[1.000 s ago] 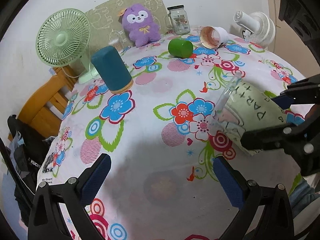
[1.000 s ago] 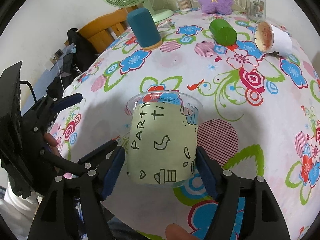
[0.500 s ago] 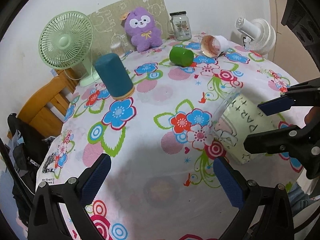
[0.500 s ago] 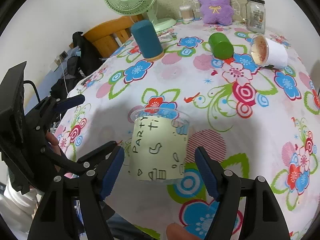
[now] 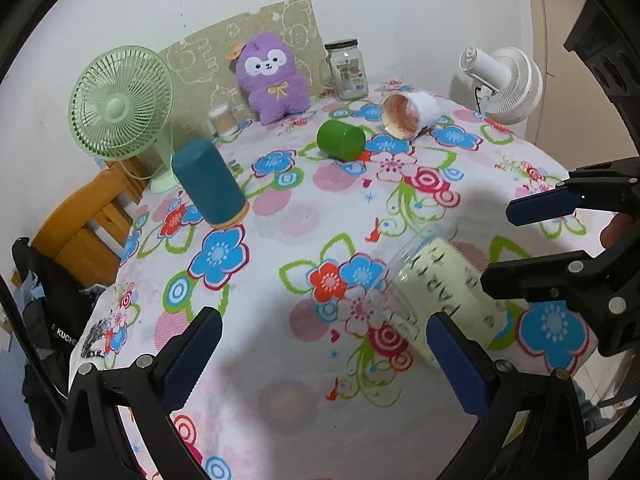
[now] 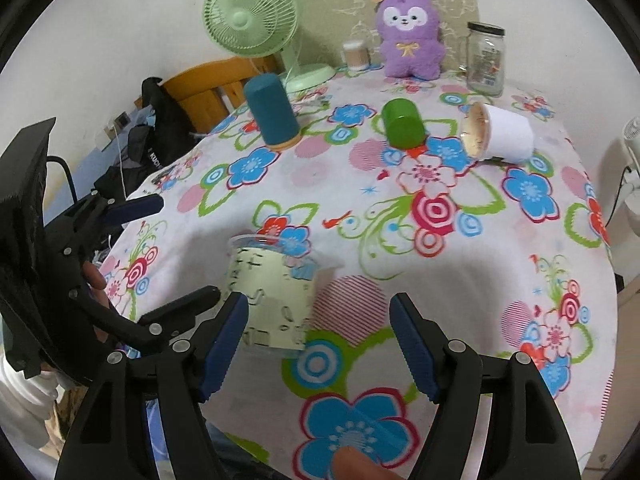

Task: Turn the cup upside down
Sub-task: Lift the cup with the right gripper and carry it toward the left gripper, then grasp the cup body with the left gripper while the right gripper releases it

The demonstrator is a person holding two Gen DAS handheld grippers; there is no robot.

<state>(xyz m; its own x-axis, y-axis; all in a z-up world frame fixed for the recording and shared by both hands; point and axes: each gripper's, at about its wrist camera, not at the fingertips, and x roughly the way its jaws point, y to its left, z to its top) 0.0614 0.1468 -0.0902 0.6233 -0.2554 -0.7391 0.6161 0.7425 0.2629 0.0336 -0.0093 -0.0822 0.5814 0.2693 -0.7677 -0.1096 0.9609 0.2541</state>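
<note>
A clear plastic cup with a pale green printed sleeve (image 6: pixel 272 296) lies tilted on the flowered tablecloth near the front edge, its rim pointing away from me. It also shows in the left wrist view (image 5: pixel 436 292). My right gripper (image 6: pixel 320 344) is open, its jaws apart; the cup is just ahead, near the left fingertip and free of both. The right gripper also shows in the left wrist view (image 5: pixel 516 240). My left gripper (image 5: pixel 324 356) is open and empty, to the left of the cup.
A teal cup (image 5: pixel 210 184) stands upside down at the left. A green cup (image 5: pixel 340 140) and a white cup (image 5: pixel 408 114) lie on their sides farther back. A green fan (image 5: pixel 120 108), purple plush toy (image 5: pixel 274 78), glass jar (image 5: pixel 347 69) and white fan (image 5: pixel 506 80) stand at the back.
My right gripper opened and let go of the cup, then drew back. The cup dropped onto the tablecloth and lies tilted there. The left gripper stayed open.
</note>
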